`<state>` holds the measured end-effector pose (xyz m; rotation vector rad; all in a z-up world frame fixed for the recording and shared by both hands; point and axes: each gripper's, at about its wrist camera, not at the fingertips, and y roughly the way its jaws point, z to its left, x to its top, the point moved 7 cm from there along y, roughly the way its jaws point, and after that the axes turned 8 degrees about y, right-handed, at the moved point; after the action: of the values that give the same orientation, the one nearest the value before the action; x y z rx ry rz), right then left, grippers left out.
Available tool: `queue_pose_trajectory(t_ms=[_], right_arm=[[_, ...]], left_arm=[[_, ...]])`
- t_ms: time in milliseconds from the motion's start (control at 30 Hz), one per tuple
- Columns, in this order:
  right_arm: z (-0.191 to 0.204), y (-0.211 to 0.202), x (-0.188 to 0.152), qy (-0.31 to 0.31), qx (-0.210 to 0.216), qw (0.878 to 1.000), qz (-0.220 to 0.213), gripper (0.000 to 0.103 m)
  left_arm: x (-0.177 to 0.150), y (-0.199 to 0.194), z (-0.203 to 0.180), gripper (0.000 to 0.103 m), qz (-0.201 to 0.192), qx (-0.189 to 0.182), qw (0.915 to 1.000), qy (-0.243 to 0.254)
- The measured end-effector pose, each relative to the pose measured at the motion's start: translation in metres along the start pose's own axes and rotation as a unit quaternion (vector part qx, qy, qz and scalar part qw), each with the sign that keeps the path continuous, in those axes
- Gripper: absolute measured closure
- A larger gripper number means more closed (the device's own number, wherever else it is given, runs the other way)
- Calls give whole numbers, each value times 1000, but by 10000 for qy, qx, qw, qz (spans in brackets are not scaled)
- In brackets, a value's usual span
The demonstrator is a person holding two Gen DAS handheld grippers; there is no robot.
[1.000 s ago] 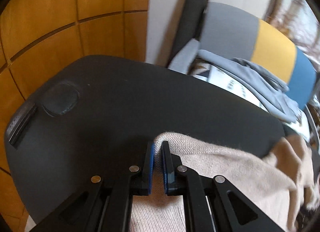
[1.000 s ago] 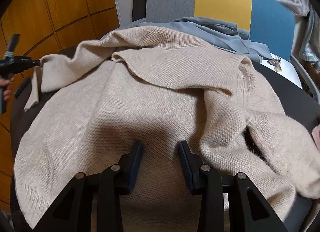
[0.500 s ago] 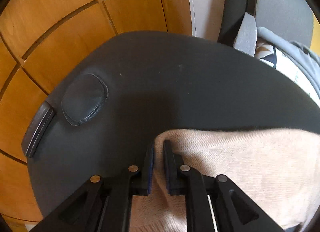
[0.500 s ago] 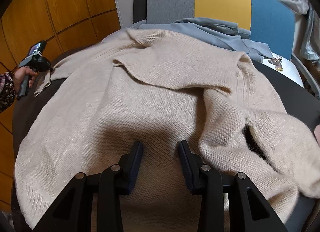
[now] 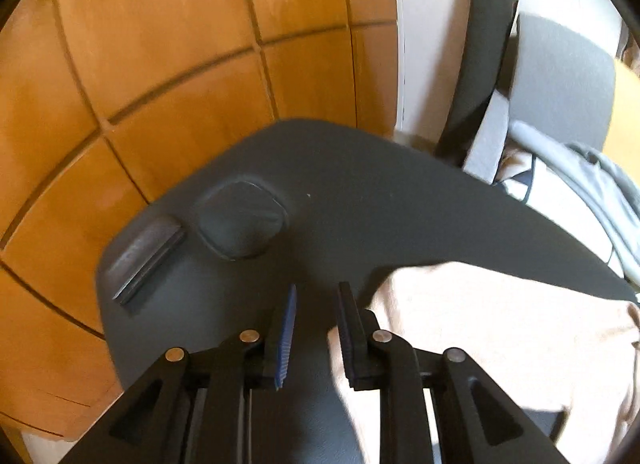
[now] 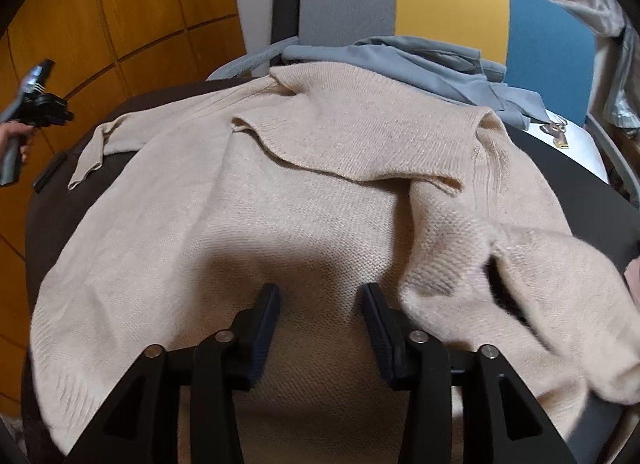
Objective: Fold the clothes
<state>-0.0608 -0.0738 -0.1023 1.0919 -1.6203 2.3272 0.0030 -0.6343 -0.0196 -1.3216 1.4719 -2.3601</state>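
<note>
A beige knit sweater [image 6: 304,200] lies spread over the dark table [image 5: 400,216], its collar folded down toward me. Its left sleeve [image 6: 96,144] rests flat near the table's left edge. In the left wrist view my left gripper [image 5: 316,288] hangs above bare table with its jaws opening and nothing between them; the sleeve's cuff [image 5: 460,316] lies just right of the right finger. The right wrist view shows that gripper [image 6: 36,112] raised at far left, held by a hand [image 6: 12,140]. My right gripper [image 6: 320,296] stands over the sweater's lower body, jaws opening, pads not pressing the knit.
A chair [image 6: 448,4] with a grey, yellow and blue back stands behind the table, with a grey garment [image 6: 420,64] draped on its seat. Orange wood panelling [image 5: 180,64] fills the left. A rounded dark pad [image 5: 240,220] and a flat dark bar [image 5: 144,260] sit at the table's left end.
The left gripper let go of the sleeve cuff, opened and lifted away to the left; the sleeve now lies on the table. The right gripper's jaws widened without moving.
</note>
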Motion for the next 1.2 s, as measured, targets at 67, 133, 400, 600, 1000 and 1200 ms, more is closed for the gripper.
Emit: queue_pose_trajectory(t_ms=[67, 133, 400, 600, 1000, 1200], right_arm=[[-7, -22, 4, 156, 91, 9996, -223, 47], [-19, -47, 6, 242, 19, 9987, -440, 44], [-62, -90, -31, 542, -234, 9981, 153, 43], [-104, -77, -63, 1283, -354, 9900, 476, 37], [-63, -81, -93, 659, 202, 9921, 1050, 94], [-75, -85, -98, 655, 370, 9894, 1239, 89]], left_arm=[[-20, -25, -27, 83, -156, -548, 9980, 275], [-48, -48, -67, 83, -215, -1146, 9912, 631], [-199, -114, -235, 80, -86, -2339, 9336, 2715], [-238, -111, -235, 81, 91, -2183, 9341, 2824], [-266, -125, -224, 79, -259, -1564, 9047, 3955], [-263, -127, -231, 80, -330, -1375, 8854, 4429]])
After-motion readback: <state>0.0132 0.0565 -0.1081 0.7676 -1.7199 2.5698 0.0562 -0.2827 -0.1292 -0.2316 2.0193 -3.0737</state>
